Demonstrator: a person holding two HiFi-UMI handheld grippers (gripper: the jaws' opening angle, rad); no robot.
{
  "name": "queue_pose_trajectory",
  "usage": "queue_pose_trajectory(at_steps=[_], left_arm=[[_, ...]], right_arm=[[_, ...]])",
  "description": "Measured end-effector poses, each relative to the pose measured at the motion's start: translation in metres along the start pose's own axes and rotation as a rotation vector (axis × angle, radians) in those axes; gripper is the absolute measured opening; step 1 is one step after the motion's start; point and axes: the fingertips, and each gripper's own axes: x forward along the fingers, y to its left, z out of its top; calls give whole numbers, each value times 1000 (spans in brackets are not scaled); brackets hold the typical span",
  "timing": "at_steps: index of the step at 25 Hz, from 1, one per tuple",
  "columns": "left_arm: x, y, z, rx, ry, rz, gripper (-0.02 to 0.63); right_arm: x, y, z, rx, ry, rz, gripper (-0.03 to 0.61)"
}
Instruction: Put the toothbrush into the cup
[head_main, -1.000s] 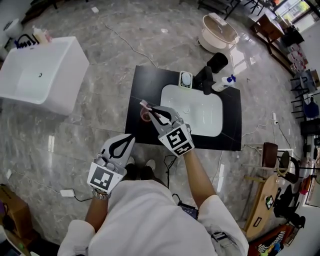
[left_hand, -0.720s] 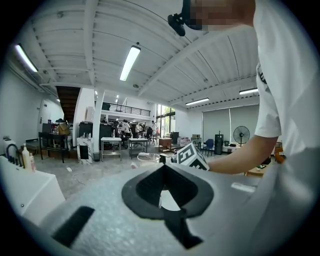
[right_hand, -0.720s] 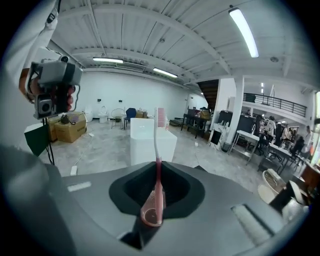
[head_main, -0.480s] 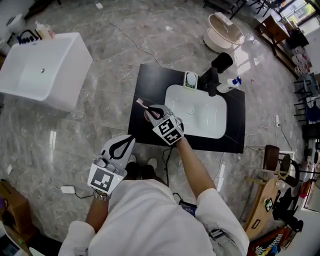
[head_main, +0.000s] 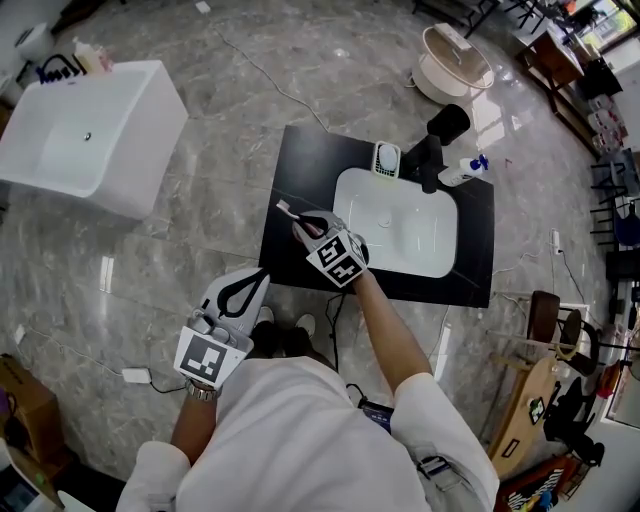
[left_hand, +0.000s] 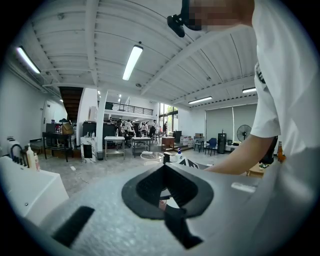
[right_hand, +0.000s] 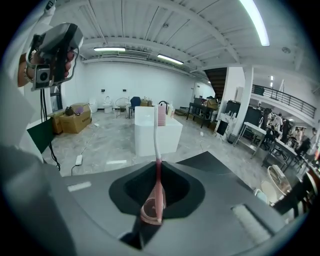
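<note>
My right gripper (head_main: 303, 219) hovers over the front left corner of the black counter (head_main: 290, 170), shut on a pink toothbrush (head_main: 286, 209). The brush head pokes out past the jaw tips to the upper left. In the right gripper view (right_hand: 158, 165) the toothbrush (right_hand: 156, 135) runs up between the jaws, white neck and pink bristles on top. Its handle end hangs right over the small pink cup (right_hand: 148, 212), seen through the jaw opening. In the head view the cup (head_main: 297, 233) is mostly hidden under the gripper. My left gripper (head_main: 263, 274) (left_hand: 164, 166) is held low by my body, shut and empty.
A white sink basin (head_main: 400, 225) is set in the counter. Behind it stand a soap dish (head_main: 387, 160), a black faucet (head_main: 430, 160), a black tumbler (head_main: 447, 122) and a spray bottle (head_main: 463, 170). A white tub (head_main: 80, 140) stands on the floor at left, with a cable nearby.
My right gripper carried the toothbrush left and away from me until it came over the cup, then stayed nearly still. The left gripper has not moved.
</note>
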Motion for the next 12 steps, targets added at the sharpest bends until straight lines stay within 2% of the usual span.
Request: queue_pose_trajectory(at_steps=[12], left_arm=[[1,-3,1,7,-8,-10,-2]], right_arm=[[-5,-1,-4,12,13,-15,60]])
